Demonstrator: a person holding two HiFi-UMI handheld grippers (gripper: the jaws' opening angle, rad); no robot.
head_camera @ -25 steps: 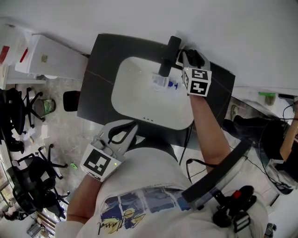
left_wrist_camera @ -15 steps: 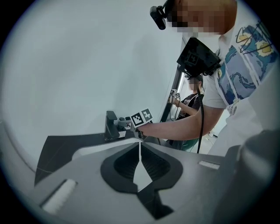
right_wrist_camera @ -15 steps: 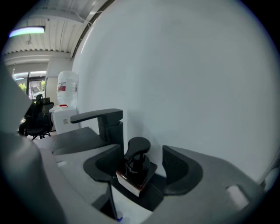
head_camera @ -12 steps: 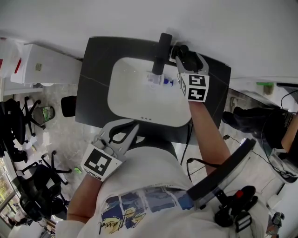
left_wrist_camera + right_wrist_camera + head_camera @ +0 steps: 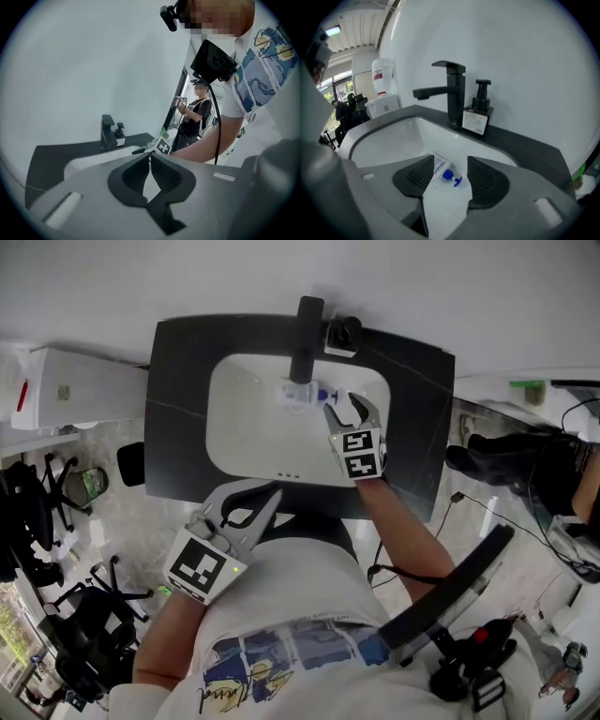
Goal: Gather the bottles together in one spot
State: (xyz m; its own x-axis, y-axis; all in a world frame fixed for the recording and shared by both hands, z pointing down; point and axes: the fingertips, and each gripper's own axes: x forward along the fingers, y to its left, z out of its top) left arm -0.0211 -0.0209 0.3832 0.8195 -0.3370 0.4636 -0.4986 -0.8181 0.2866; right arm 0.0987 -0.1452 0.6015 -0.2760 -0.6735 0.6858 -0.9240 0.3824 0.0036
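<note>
Standing at a white sink (image 5: 246, 442) set in a dark counter (image 5: 178, 418), with a black faucet (image 5: 453, 93) at the back edge. Holding the right gripper (image 5: 451, 158) low over the basin, pointed down into it, with jaws spread, just narrowed a little, pinching nothing.

Between them, further down on the basin floor, the small bottle (image 5: 444, 171): lying on its side under the spout of the faucet, near the back wall. Clear or whitish body with a pale label, print too small to read; bright blue pump top, turned toward the right side of the sink. Partly covered in the right gripper view by one jaw pad. Close to the jaw tips in the head view, but no touch to be seen.

On the counter, upright just beside the faucet, the soap bottle (image 5: 477, 115): black, square body, black pump on top, white label on the front. Not together with the small bottle: one up on the counter, the other down in the basin.

Holding the left gripper (image 5: 150, 157) back at the front edge of the counter, near the body, with jaws pressed together at the tips and nothing between them.
</note>
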